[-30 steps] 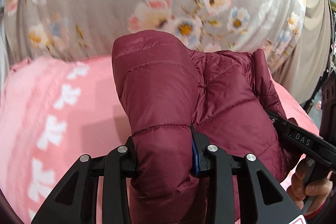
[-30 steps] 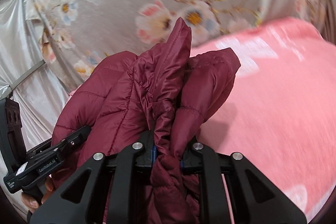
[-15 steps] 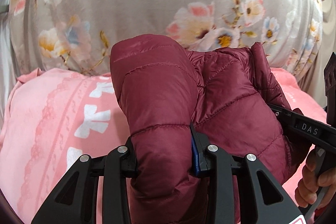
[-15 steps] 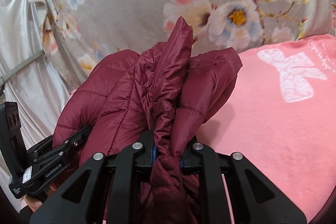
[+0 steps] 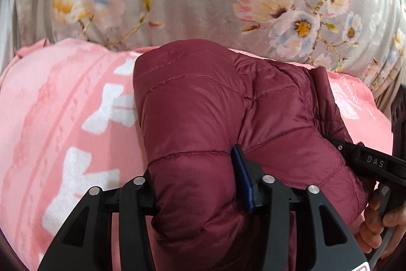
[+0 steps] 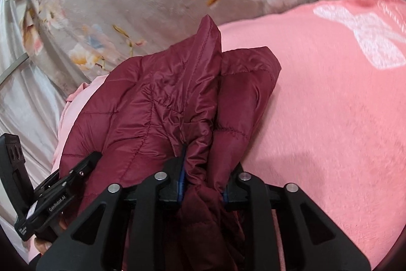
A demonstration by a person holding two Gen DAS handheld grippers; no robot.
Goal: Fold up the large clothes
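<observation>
From the left wrist, left tool [image 5: 195, 184] clamped on the maroon quilted puffer jacket [image 5: 203, 118], now lower over the pink fleece bed blanket [image 5: 50, 118]; from the right wrist, right tool [image 6: 203, 182] pinching its bunched edge likewise, probably being laid down folded.

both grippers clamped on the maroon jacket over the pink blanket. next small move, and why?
Probably lower it onto the pink blanket. The left gripper and right gripper each pinch the bunched maroon puffer jacket, and bare blanket lies ahead.
</observation>
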